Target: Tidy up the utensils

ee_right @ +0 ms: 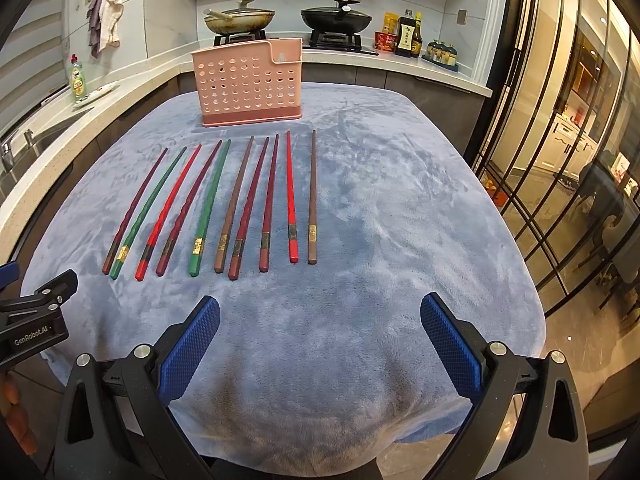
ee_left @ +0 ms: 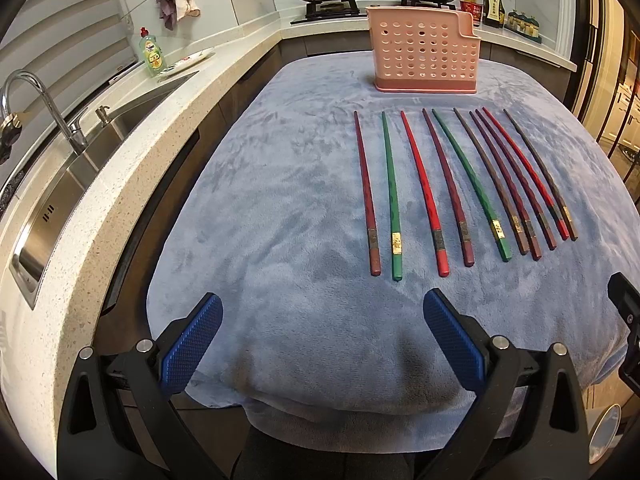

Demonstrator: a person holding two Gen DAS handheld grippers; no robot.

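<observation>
Ten chopsticks [ee_right: 224, 204] lie side by side on a blue fleece cloth [ee_right: 400, 200], none stowed yet. The pink perforated utensil holder [ee_right: 248, 82] stands beyond them at twelve o'clock, apparently empty. Left gripper [ee_left: 322, 344] and right gripper [ee_right: 320, 344] hover near the cloth's six o'clock edge, jaws spread wide, gripping nothing.

My left gripper [ee_left: 322, 320] is spread wide, its blue pads [ee_left: 192, 346] far apart with nothing between them. My right gripper [ee_right: 320, 322] is parted just as wide and bare. Off to the right claw's left side, the left tool's black body shows.
</observation>
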